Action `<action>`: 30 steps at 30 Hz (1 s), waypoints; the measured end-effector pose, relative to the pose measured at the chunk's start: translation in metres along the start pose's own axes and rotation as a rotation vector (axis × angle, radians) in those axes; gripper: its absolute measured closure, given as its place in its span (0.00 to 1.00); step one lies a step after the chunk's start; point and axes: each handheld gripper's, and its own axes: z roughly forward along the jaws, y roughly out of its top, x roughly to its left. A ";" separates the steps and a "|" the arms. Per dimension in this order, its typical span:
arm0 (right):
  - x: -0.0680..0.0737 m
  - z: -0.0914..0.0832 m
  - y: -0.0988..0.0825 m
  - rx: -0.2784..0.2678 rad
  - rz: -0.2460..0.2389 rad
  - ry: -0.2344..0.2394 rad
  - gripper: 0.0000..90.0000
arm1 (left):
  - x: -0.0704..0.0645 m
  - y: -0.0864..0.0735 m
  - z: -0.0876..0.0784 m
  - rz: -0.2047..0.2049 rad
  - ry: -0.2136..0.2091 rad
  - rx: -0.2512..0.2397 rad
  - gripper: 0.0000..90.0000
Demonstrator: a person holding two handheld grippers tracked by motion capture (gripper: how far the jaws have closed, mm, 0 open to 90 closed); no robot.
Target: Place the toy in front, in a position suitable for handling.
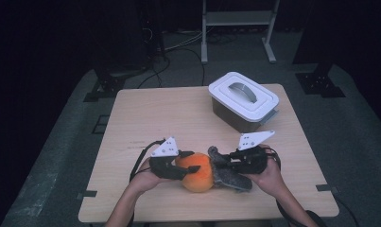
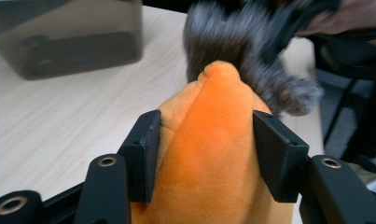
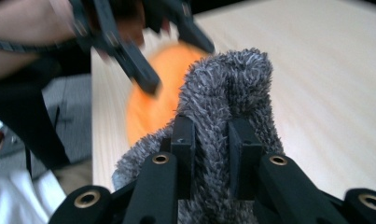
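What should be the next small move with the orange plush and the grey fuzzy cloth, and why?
Probably draw the two hands gently apart. The left gripper is shut on the orange plush, and the right gripper pinches a fold of the grey fuzzy cloth. The two things lie pressed against each other on the table, so separating them seems to come before anything goes toward the closed lidded box.

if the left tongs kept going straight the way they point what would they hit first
Probably the grey furry cloth, held in the right tongs. The left tongs already pinch the orange plush, and the cloth lies just beyond its tip; depth is unclear.
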 end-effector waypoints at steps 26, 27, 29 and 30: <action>-0.002 0.010 -0.006 0.055 -0.001 -0.009 0.82 | 0.011 -0.010 -0.007 -0.041 -0.039 -0.003 0.45; -0.001 0.005 -0.003 0.033 -0.002 -0.016 0.82 | 0.010 -0.007 -0.008 -0.026 -0.021 0.000 0.46; 0.002 -0.002 0.003 -0.027 -0.003 -0.010 0.82 | 0.005 -0.001 -0.008 -0.003 0.006 0.017 0.47; 0.004 -0.005 0.006 -0.047 -0.008 -0.008 0.82 | 0.002 0.000 -0.007 0.005 0.007 0.025 0.47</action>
